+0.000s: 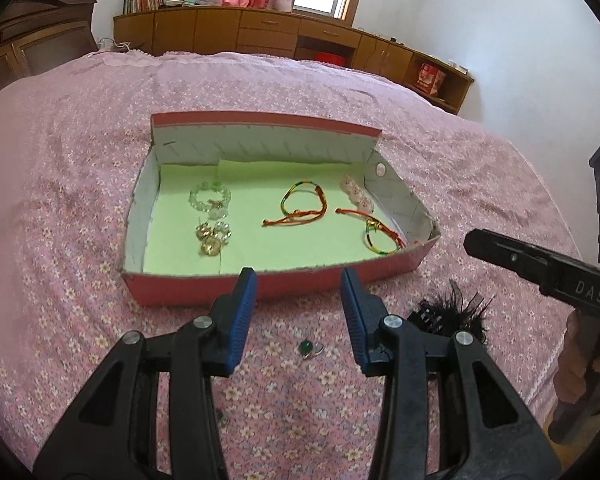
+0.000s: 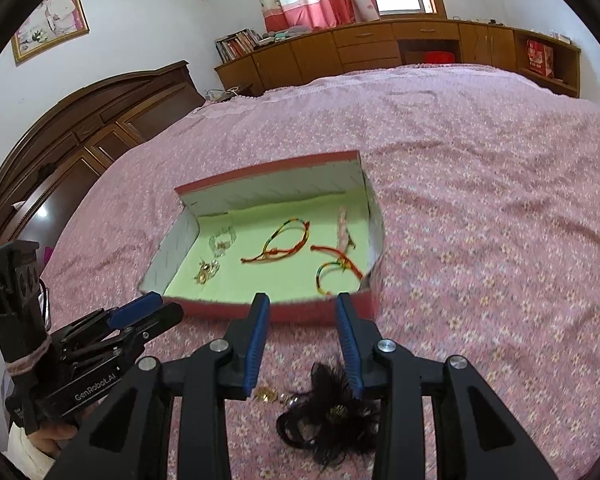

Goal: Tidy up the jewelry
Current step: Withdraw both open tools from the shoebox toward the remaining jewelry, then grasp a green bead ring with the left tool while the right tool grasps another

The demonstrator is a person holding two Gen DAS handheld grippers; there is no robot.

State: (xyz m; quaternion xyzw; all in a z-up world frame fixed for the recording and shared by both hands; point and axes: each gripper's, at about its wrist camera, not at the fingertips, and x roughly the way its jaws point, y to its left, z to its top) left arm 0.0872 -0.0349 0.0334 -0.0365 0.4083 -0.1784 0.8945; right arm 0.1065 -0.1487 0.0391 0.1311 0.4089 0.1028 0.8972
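Note:
A red shallow box (image 1: 204, 290) (image 2: 300, 310) with a green floor lies on the pink bedspread. Inside it are a clear bead bracelet (image 1: 209, 197), gold earrings (image 1: 212, 238), two coloured cord bracelets (image 1: 302, 206) (image 1: 380, 236) and a pink bead piece (image 1: 356, 194). On the cover near the box's front wall lie a green-stone ring (image 1: 309, 347), a black feather hair clip (image 1: 448, 312) (image 2: 332, 408) and a small gold piece (image 2: 266, 394). My left gripper (image 1: 299, 280) hovers open above the ring. My right gripper (image 2: 302, 304) hovers open above the feather clip. Neither holds anything.
The floral bedspread (image 2: 480, 200) spreads wide around the box. A dark wooden headboard (image 2: 80, 136) stands to the left, low cabinets (image 1: 260, 32) line the far wall. The other gripper and a hand (image 1: 572, 356) show at the right edge of the left wrist view.

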